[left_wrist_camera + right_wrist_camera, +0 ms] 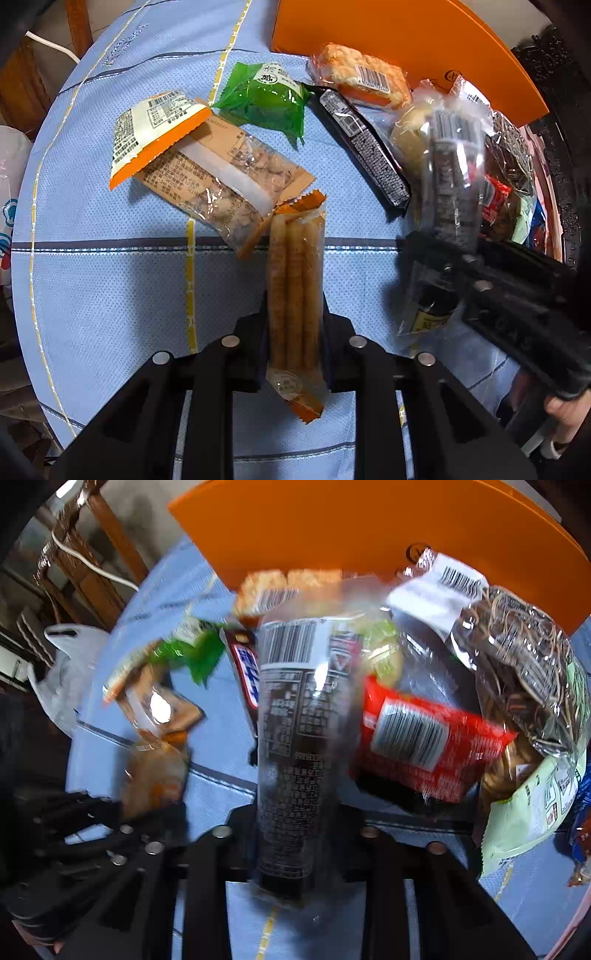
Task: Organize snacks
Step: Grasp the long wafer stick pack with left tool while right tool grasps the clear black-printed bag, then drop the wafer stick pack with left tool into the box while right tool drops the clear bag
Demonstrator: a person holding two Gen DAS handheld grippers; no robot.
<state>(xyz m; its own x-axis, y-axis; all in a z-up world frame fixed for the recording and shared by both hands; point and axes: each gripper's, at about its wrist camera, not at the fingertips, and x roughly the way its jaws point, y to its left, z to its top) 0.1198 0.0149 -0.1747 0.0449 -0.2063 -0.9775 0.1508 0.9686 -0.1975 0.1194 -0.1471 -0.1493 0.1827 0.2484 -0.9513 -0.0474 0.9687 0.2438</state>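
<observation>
My left gripper point(294, 301) points down at the blue tablecloth point(110, 295) and is shut on a clear pack of brown wafer rolls point(295, 266) with orange ends. The pack stands lengthwise between the fingers. My right gripper point(299, 812) is shut on a long dark snack pack point(295, 738) in clear wrap with a barcode at its far end. In the left wrist view this right gripper point(447, 273) hangs at the right with the dark pack point(456, 177) blurred above the heap of snacks.
Loose snacks lie ahead: an orange-white packet point(155, 129), a nut bag point(221, 177), a green packet point(266, 99), a black bar point(365, 147), a rice cracker point(362, 77). A red packet point(424, 738) and a noodle bag point(517, 657) lie right. An orange box point(388, 37) stands behind.
</observation>
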